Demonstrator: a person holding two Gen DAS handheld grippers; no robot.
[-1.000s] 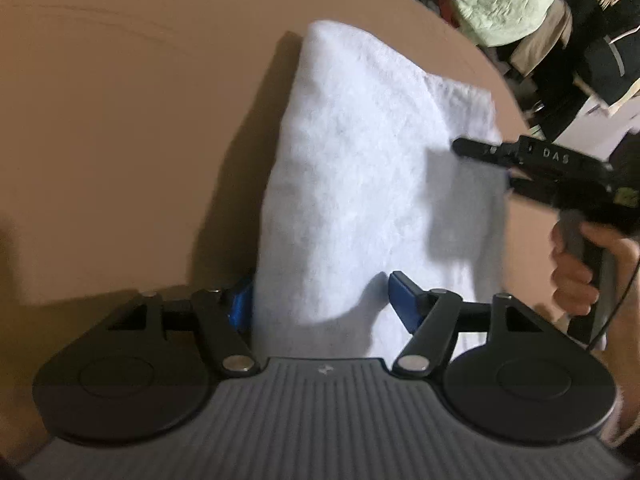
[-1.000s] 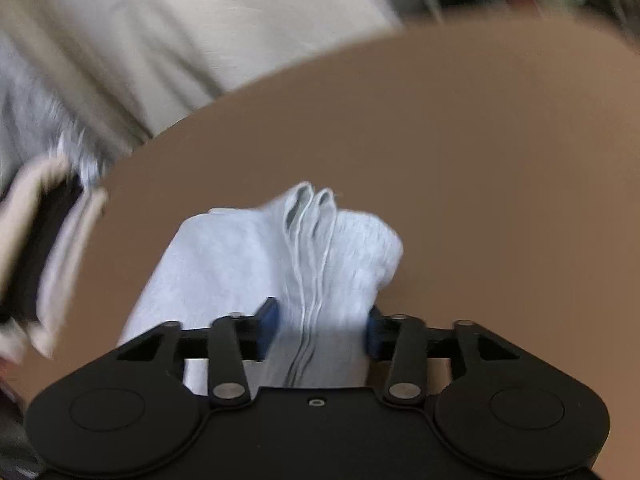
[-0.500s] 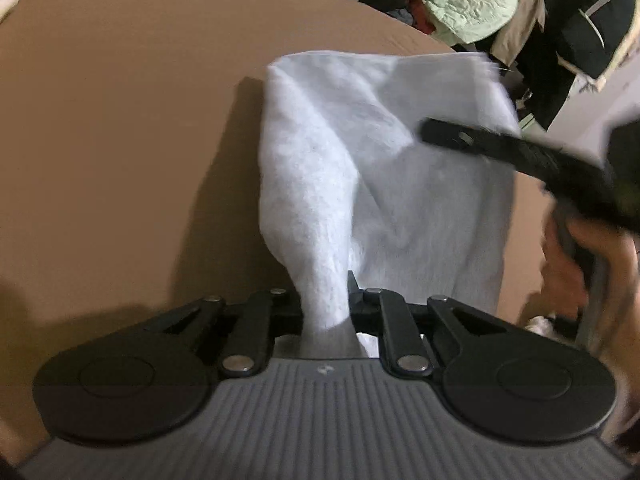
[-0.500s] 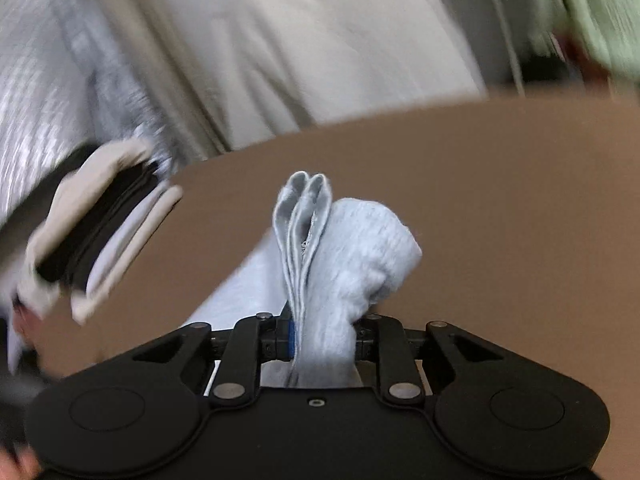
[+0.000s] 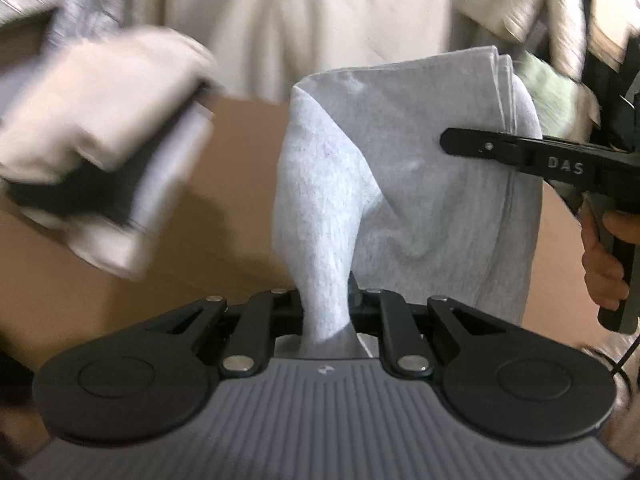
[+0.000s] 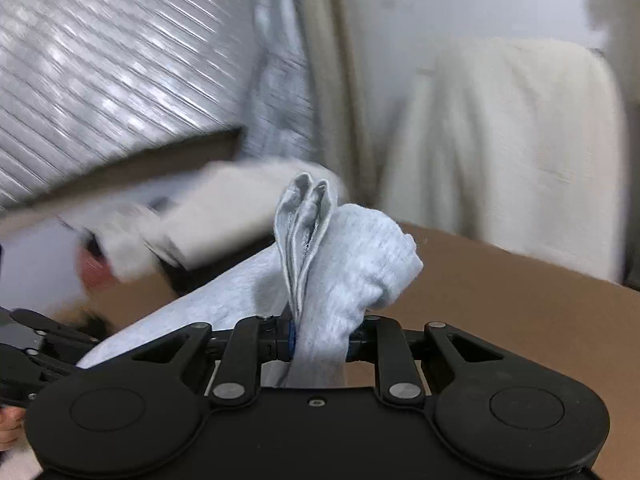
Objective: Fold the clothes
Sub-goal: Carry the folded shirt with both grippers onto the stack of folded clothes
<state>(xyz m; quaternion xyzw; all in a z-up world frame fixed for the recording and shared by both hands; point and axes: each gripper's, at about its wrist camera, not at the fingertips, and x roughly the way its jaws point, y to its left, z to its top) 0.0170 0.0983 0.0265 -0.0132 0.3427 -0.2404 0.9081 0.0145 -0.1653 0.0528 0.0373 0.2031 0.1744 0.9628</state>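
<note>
A folded light grey garment [image 5: 400, 184] hangs in the air above the brown table [image 5: 224, 208], held at two ends. My left gripper [image 5: 326, 304] is shut on one bunched end of it. My right gripper [image 6: 320, 340] is shut on the other end, where the grey garment [image 6: 352, 272] shows several stacked hemmed edges sticking up past the jaws. In the left wrist view the right gripper [image 5: 452, 142] reaches in from the right, a hand [image 5: 604, 256] on its handle. The left gripper's body shows at the lower left edge of the right wrist view.
A blurred stack of folded cream, black and white clothes [image 5: 104, 148] lies at the table's left, also seen as the folded stack [image 6: 208, 220]. A cream garment [image 6: 508, 152] hangs behind the table. A pale green jacket [image 5: 556, 92] and dark clothes sit at the far right.
Both grippers closed on the grey garment's ends and lifted it off the table, swinging toward the folded stack. The cameras now look more level, at the hanging clothes behind.
</note>
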